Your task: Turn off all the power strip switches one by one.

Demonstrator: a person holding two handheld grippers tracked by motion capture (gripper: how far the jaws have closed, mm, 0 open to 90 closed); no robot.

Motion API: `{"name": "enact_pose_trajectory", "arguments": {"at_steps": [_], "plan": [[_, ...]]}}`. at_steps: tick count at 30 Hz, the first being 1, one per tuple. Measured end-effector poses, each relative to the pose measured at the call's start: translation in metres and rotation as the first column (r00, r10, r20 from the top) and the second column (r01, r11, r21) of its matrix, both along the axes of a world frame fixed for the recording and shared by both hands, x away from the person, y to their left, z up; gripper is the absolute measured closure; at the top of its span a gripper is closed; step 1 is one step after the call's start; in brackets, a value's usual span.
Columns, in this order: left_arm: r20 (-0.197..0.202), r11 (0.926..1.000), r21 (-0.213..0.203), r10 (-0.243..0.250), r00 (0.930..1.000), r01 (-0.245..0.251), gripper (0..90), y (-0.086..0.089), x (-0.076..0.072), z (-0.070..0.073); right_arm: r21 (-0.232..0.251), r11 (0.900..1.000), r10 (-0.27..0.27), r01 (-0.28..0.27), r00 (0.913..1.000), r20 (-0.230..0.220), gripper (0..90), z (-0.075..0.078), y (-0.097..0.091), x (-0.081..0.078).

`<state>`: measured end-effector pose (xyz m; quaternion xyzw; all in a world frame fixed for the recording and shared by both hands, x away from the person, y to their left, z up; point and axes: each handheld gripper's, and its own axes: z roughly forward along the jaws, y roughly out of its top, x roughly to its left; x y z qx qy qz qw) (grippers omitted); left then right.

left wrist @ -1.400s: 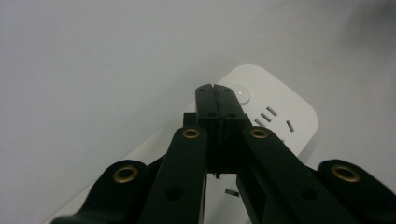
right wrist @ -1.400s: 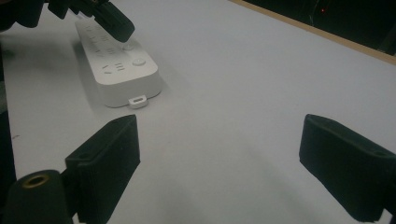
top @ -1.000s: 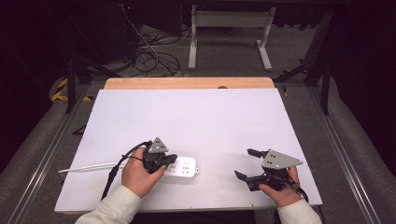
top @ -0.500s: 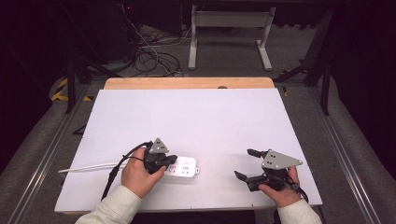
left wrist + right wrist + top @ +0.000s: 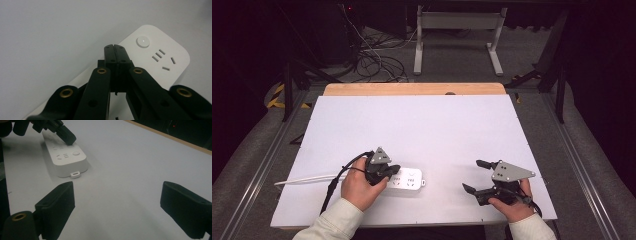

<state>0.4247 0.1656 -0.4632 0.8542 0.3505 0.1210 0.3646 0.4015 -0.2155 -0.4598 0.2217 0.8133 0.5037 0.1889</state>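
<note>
Dark room, big white table (image 5: 422, 125) in middle of frame. White power strip (image 5: 407, 178) lies flat, lower left of middle. Left gripper (image 5: 384, 170) sits on top of strip, jaws squeezed tight together, holding nothing — tips press down near sockets, likely to pin strip or push button (image 5: 143, 41). Right gripper (image 5: 477, 176) waits lower right, jaws wide apart, empty — likely ready to help.

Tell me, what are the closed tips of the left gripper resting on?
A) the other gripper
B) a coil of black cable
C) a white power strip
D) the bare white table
C: in the left gripper view, the left gripper has its jaws shut together, tips down on top of the white power strip, near its round button.
</note>
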Motion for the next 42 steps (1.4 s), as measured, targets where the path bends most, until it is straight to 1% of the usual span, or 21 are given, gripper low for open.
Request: {"name": "enact_pose_trajectory", "arguments": {"at_steps": [17,21,23,24,27,29,30,32,34,36,37,38,39,40,42], "plan": [[0.025,0.9996,0.026,-0.012,0.9996,0.011,90.0,-0.001,-0.002,0.0,-0.001,1.0,0.001,-0.001,1.0,-0.002,12.9,0.0,0.0,0.0],[0.036,0.999,0.041,-0.016,0.9992,0.015,90.0,-0.002,-0.002,0.0,-0.001,1.0,0.002,-0.002,1.0,-0.005,12.8,0.0,0.0,0.0],[0.044,0.9983,0.056,-0.017,0.9989,0.014,90.0,-0.004,-0.004,0.0,-0.002,1.0,0.001,-0.001,1.0,-0.004,12.8,0.0,0.001,0.0],[0.057,0.9973,0.072,-0.021,0.9982,0.016,90.0,-0.005,-0.004,0.001,-0.002,1.0,0.002,-0.002,1.0,-0.003,12.8,0.0,0.001,0.0],[0.055,0.9973,0.071,-0.022,0.9982,0.018,90.0,-0.005,-0.005,0.0,-0.001,1.0,0.003,-0.003,1.0,-0.005,12.8,-0.001,0.001,0.0],[0.063,0.997,0.074,-0.024,0.9977,0.02,90.0,-0.006,-0.005,0.0,-0.001,1.0,0.004,-0.004,1.0,-0.004,12.8,-0.001,0.002,0.0],[0.062,0.9965,0.079,-0.032,0.9976,0.027,90.0,-0.007,-0.005,-0.001,-0.001,1.0,0.003,-0.003,1.0,-0.006,12.8,-0.001,0.002,0.0],[0.073,0.9953,0.094,-0.029,0.9969,0.022,90.0,-0.009,-0.006,-0.001,-0.001,1.0,0.003,-0.003,1.0,-0.006,12.8,-0.001,0.002,0.0],[0.074,0.9963,0.085,-0.019,0.9971,0.012,90.0,-0.009,-0.006,-0.001,-0.003,1.0,0.005,-0.005,1.0,-0.005,12.7,-0.001,0.002,0.0],[0.086,0.9971,0.075,-0.017,0.9961,0.011,90.0,-0.008,-0.005,-0.002,-0.002,1.0,0.004,-0.004,1.0,-0.004,12.8,-0.001,0.002,-0.001],[0.086,0.9993,0.037,0.002,0.9963,-0.005,90.0,-0.006,-0.005,0.0,-0.001,1.0,0.004,-0.004,1.0,-0.003,12.8,0.0,0.001,-0.001],[0.086,0.9993,0.037,0.002,0.9963,-0.005,90.0,-0.006,-0.005,0.0,0.001,1.0,0.003,-0.003,1.0,-0.003,12.8,0.0,0.001,-0.001],[0.066,0.9998,0.02,0.006,0.9978,-0.007,90.0,-0.005,-0.005,0.001,0.001,1.0,0.003,-0.003,1.0,-0.003,12.8,0.0,0.001,-0.001],[0.072,1.0,-0.001,0.004,0.9974,-0.004,90.0,-0.003,-0.004,0.002,0.001,1.0,0.003,-0.003,1.0,-0.003,12.8,0.0,0.0,0.0],[0.065,0.9988,-0.049,0.003,0.9979,0.0,90.0,-0.001,-0.004,0.009,0.001,1.0,0.002,-0.002,1.0,-0.007,12.8,-0.001,-0.001,0.001]]}}
